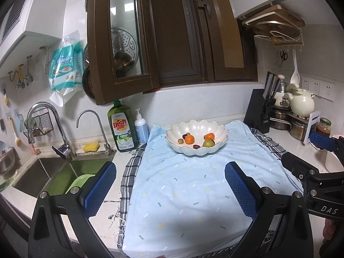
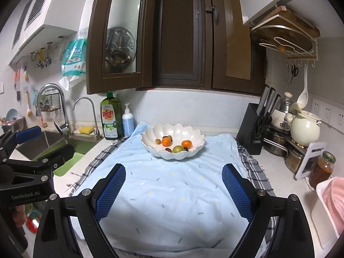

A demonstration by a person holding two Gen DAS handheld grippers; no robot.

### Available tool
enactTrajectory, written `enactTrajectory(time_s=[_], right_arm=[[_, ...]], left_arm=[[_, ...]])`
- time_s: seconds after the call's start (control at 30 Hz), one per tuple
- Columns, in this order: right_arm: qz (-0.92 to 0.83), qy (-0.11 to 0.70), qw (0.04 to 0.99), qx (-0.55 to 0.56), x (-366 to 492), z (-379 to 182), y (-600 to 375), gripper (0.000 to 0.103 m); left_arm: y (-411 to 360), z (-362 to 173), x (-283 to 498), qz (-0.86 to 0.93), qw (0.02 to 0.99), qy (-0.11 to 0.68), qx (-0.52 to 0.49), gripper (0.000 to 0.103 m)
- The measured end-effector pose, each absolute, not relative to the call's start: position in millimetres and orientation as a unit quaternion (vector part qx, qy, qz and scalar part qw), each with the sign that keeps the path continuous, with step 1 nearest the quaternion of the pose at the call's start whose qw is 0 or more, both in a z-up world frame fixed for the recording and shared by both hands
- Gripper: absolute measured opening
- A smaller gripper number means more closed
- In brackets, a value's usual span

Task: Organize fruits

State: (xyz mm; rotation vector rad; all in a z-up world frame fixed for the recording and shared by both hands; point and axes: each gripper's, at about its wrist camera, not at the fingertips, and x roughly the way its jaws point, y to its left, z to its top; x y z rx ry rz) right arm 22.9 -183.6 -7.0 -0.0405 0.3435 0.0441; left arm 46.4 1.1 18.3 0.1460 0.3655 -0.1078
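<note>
Well beyond both open fingers (image 2: 234,191), fruits (image 2: 166,142) fill bowl (image 2: 150,136).

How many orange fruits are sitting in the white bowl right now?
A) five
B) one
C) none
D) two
D: two round orange fruits lie in the white scalloped bowl, next to a green fruit and a few small dark ones.
</note>
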Motion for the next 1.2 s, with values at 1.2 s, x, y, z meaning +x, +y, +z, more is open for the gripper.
enactTrajectory(time_s=[1.2], right_arm=[[0.026,0.157,0.987,-0.022,-10,-1,-185,0.092]], left_arm=[[-1,30,7,-0.063,0.981,0.166,0.071,0.103]])
